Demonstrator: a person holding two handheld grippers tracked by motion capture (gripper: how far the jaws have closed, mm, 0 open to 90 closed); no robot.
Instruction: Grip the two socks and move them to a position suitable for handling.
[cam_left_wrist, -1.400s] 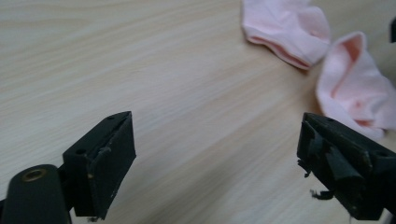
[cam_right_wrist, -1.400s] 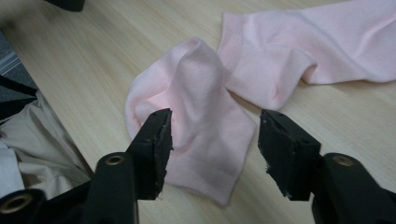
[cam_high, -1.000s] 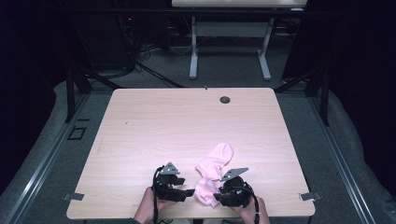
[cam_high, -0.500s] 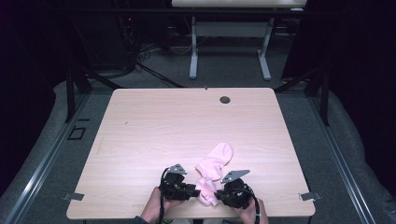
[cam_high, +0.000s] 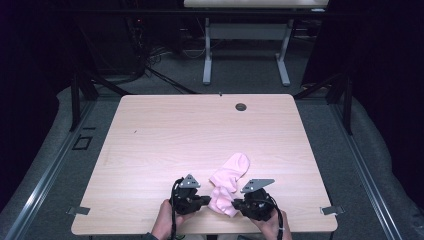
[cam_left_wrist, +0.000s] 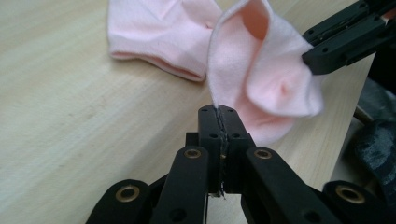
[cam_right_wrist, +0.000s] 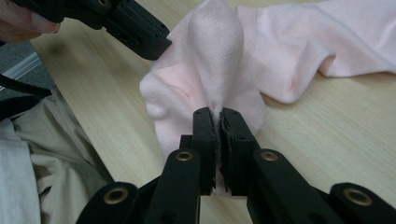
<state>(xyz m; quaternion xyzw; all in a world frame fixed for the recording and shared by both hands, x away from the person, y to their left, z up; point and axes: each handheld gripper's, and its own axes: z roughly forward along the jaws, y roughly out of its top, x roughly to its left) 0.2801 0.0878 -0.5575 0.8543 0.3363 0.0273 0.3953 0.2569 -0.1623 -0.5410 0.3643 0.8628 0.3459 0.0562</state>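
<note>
Two grippers' fingers (cam_left_wrist: 218, 122) pinching unlabelled pink sock (cam_high: 227, 183)

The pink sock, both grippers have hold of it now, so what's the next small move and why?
Probably lift both ends a little and draw the grippers apart. The left gripper, whose jaws have just been closing, pinches one edge of the pink sock, and the right gripper is clamped on a fold of it. The sock lies bunched near the table front edge, so spreading would flatten it.

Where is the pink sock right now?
High view: the pink sock lies near the table front edge, pinched between left gripper and right gripper.
</note>
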